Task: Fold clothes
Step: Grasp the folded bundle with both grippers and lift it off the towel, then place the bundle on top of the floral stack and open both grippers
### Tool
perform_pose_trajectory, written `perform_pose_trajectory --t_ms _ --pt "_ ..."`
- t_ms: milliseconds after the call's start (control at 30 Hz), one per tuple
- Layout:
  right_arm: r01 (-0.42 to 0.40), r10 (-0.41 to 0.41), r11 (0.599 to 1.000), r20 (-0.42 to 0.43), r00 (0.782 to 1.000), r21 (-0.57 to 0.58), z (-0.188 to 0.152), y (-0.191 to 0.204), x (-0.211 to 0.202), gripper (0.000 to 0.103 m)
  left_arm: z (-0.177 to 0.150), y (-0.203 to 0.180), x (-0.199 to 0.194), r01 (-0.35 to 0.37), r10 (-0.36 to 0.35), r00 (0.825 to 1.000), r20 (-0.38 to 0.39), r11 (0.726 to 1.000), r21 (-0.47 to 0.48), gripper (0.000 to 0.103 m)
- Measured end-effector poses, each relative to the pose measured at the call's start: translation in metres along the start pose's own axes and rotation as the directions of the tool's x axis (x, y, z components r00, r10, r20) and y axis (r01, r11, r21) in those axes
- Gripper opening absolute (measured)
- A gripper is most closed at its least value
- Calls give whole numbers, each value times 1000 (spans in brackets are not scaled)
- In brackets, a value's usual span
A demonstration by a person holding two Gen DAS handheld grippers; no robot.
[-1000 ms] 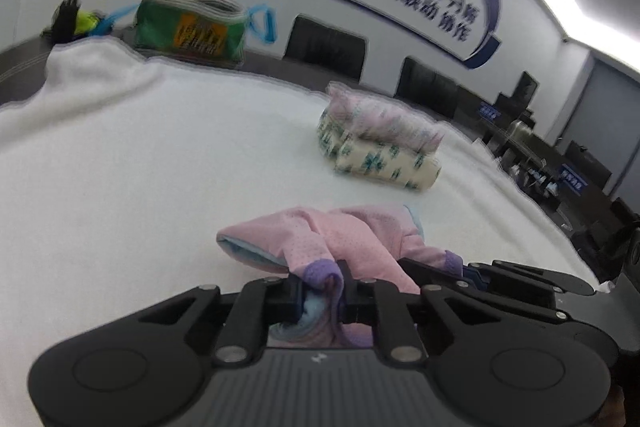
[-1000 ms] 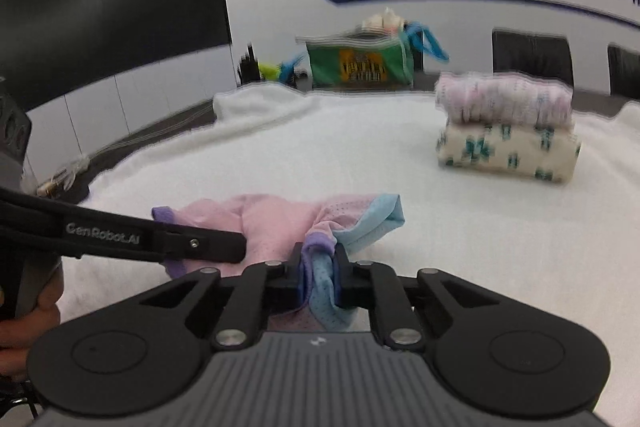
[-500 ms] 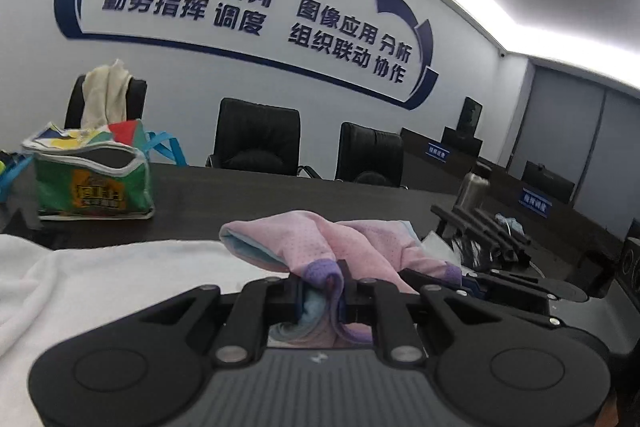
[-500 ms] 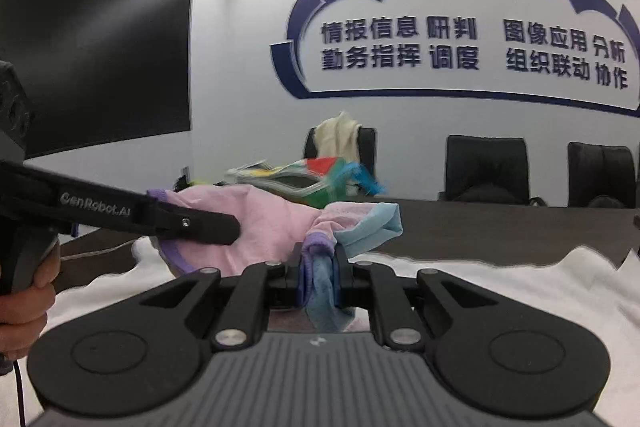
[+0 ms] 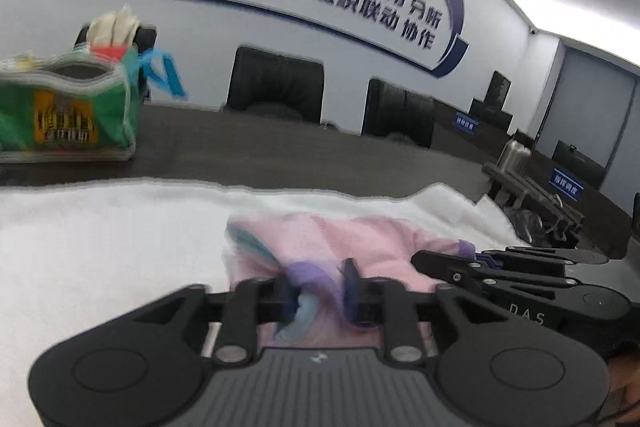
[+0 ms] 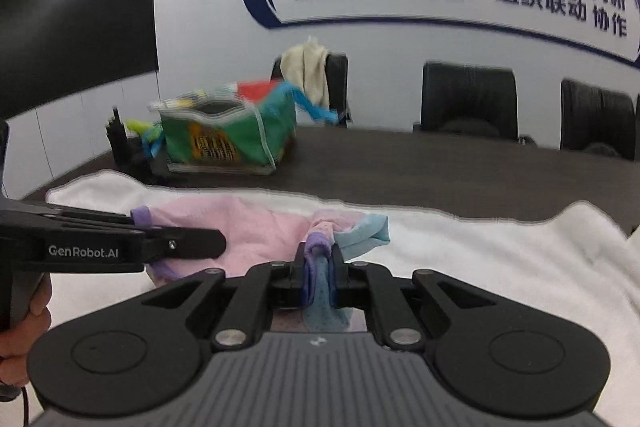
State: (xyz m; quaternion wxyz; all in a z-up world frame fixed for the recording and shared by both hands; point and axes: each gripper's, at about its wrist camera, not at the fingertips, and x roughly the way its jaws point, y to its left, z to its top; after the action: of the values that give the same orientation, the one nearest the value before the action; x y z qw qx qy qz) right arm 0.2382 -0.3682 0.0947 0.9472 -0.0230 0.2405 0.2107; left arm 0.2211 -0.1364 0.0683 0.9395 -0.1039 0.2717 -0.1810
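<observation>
Your right claw (image 6: pixel 318 269) pinches the pink garment (image 6: pixel 248 233) by its purple-blue edge; your left claw (image 5: pixel 320 291) is opening, cloth loose between its jaws. The garment lies bunched on the white-covered worktop (image 6: pixel 500 259), folding evidently unfinished.

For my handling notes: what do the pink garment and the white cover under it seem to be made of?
Pink garment: probably a light knit or mesh fabric, matte, with fine dots like small holes and purple and blue trim; it bunches softly. White cover: looks like terry or fleece cloth, matte, with a fuzzy wavy edge, though the blur leaves this open.
</observation>
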Motion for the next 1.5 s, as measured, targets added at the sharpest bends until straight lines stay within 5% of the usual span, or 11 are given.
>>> perform_pose_trajectory --t_ms 100,133,200,333,400,467,667,767,933,1200,1500 --pt "35 -35 999 6 999 -2 -8 -4 -14 52 1 9 -20 19 -19 1000 20 1000 1 51" --pt "46 -46 999 9 999 -2 -10 -5 -19 54 6 12 -29 9 -9 999 44 1000 3 51" --pt "105 -104 994 85 991 -8 -4 -7 -38 52 21 12 -43 -38 38 989 142 999 -4 51" --pt "165 -163 986 164 973 5 17 2 -29 18 38 -5 -24 -98 87 973 215 994 39 45" --pt "134 -134 991 120 984 9 19 9 -2 13 27 -10 7 -128 121 984 129 991 49 11" --pt "140 -139 990 65 988 -10 12 17 27 12 6 -8 23 -134 129 987 91 990 42 7" --pt "187 -188 982 24 982 25 -18 22 55 11 -18 1 17 -137 127 980 152 989 58 31" --pt "204 -206 979 133 970 28 -3 35 8 12 1 7 -36 -88 87 986 141 996 1 41" --pt "97 -99 995 298 949 24 -2 89 -86 38 -23 16 -139 -173 164 975 150 984 48 88" --pt "-95 95 995 80 992 -5 -103 205 -103 60 -129 52 -206 -268 273 962 -28 956 116 93" --pt "51 -44 996 -99 994 68 -141 230 -77 103 -158 88 -213 -380 377 920 -106 925 -2 93"
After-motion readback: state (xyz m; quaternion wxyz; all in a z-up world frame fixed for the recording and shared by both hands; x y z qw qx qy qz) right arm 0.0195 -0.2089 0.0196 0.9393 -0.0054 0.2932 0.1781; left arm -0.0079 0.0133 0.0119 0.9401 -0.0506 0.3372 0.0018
